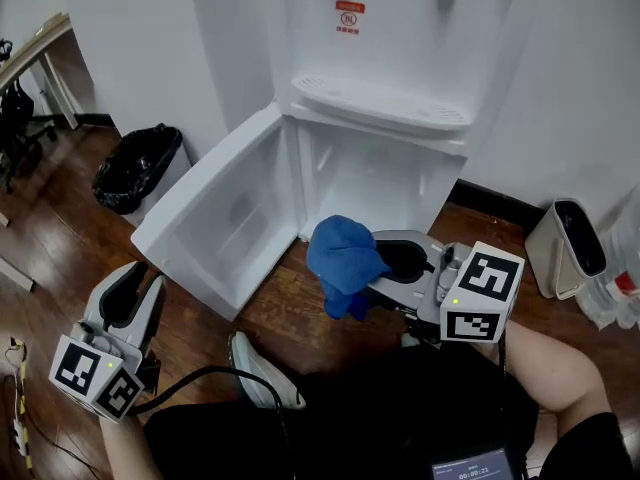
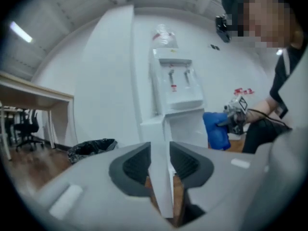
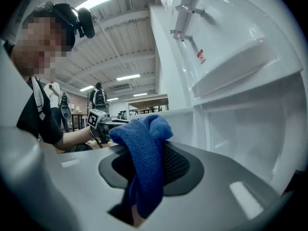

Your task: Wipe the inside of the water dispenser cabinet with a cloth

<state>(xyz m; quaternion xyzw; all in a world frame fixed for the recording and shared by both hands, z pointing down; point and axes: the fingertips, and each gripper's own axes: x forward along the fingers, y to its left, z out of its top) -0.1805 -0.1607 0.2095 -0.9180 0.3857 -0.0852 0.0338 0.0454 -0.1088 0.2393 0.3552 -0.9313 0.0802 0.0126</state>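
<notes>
Cloth is bunched in the right gripper fingers, just outside the open water dispenser cabinet, not yet inside.
Left gripper fingers are narrow, clamped on the cabinet door edge. Risk: the cloth is held by one fold and may pull free when rubbed on the walls; the door may swing if that grip slips. Red sticker is unreadable.

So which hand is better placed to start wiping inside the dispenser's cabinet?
Right. The right gripper clamps the blue terry cloth just before the open white cabinet; the left gripper is shut on the white cabinet door.
</notes>
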